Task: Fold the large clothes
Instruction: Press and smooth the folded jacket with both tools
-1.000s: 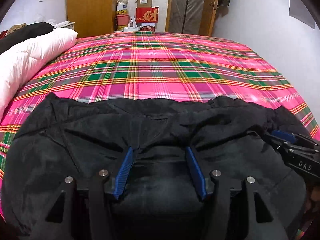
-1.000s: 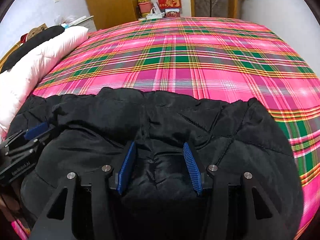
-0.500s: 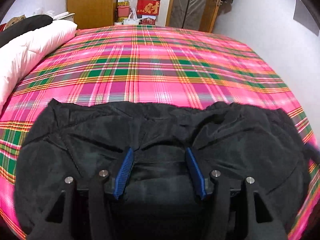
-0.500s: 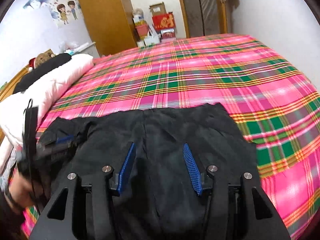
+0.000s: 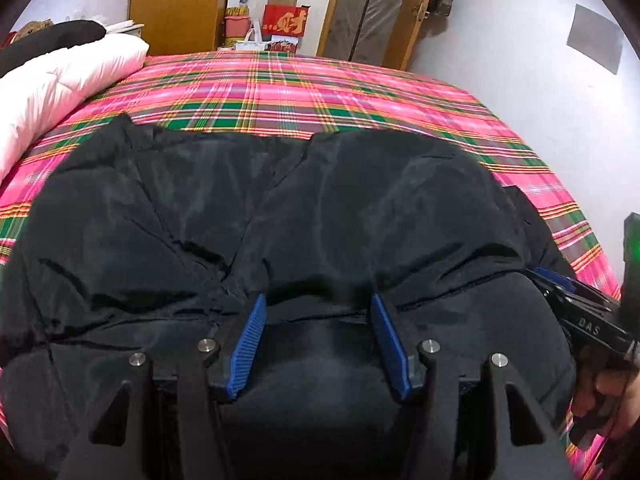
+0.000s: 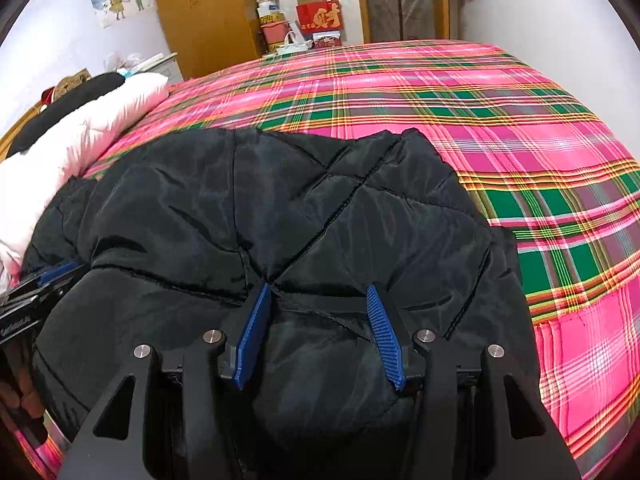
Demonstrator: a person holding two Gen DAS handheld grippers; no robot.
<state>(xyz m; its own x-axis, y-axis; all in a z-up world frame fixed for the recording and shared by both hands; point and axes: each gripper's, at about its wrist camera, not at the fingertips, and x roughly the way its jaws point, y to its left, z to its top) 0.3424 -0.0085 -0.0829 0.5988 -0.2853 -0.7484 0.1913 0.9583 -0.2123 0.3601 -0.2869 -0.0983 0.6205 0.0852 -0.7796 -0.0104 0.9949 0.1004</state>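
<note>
A black quilted jacket [image 5: 360,200] lies across the near part of the bed and fills the lower half of both views. My left gripper [image 5: 317,298] is shut on a thick bunch of its near edge, and fabric bulges between the blue pads. My right gripper [image 6: 317,288] grips another bunch of the same jacket [image 6: 280,208] in the same way. In the left wrist view the right gripper [image 5: 576,304] shows at the right edge, held by a hand. The left gripper [image 6: 36,292] shows at the left edge of the right wrist view.
The pink and green plaid sheet [image 5: 280,92] stretches bare beyond the jacket to the far edge. A white duvet [image 5: 52,84] with a dark item on top lies along the left side. A wooden wardrobe [image 6: 200,12] and stacked boxes [image 6: 316,12] stand behind the bed; a white wall runs along the right.
Both grippers have carried the gripped jacket edge forward over the bed. The jacket now reaches further up in both views and less plaid sheet shows beyond it.
</note>
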